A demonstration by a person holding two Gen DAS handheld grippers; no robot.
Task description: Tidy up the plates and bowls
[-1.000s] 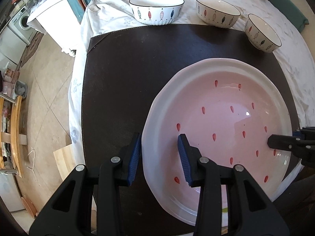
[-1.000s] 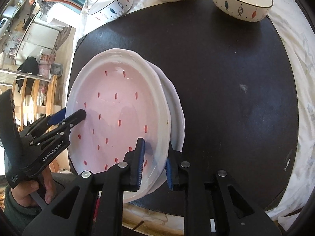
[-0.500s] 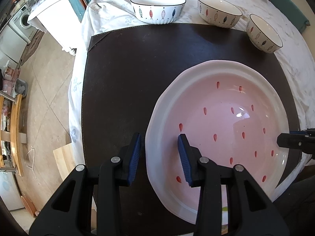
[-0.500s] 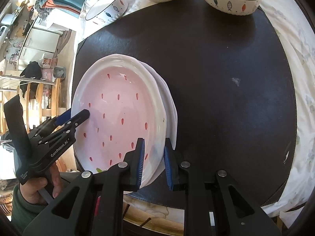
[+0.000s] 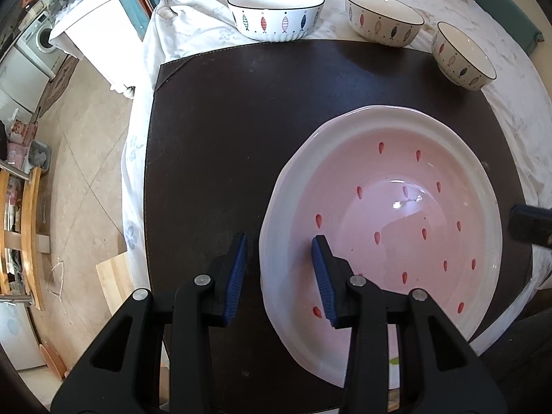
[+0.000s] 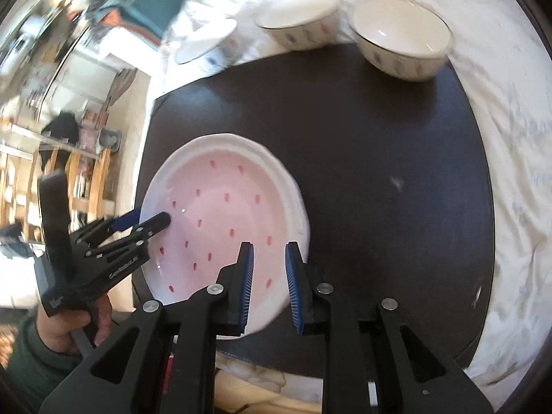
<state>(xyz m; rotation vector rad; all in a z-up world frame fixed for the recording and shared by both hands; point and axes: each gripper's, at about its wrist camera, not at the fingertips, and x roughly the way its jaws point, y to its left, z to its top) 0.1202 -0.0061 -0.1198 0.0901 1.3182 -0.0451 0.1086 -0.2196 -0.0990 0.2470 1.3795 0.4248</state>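
Pink inside and white at the rim, dotted with small red marks: a wide plate (image 5: 390, 227) resting on a dark brown mat (image 5: 220, 145), toward the mat's near right part as the left wrist view gives it. Beyond the plate, a broad bare stretch of mat, free all the way to its far edge. Left of the plate, another bare strip reaching the mat's left edge, then a drop to tiled floor (image 5: 79, 158).

Left gripper (image 5: 278, 276) straddling the plate's left rim, 1 blue pad outside and 1 over the pink well, a gap visible on both sides; parted, gripping nothing. Right gripper (image 6: 268, 281) over the plate's opposite rim, narrowly parted, rim showing between the pads; contact impossible to confirm in the blurred view. A hand (image 6: 74, 324) in a green sleeve on the left gripper's handle.

Along the mat's far edge, 3 white bowls with fish patterns: the largest (image 5: 276, 12) at the left, 1 more (image 5: 384, 17) in the middle, the smallest (image 5: 462, 55) by the far right corner. White cloth (image 5: 517, 110) around the mat on the far and right sides.
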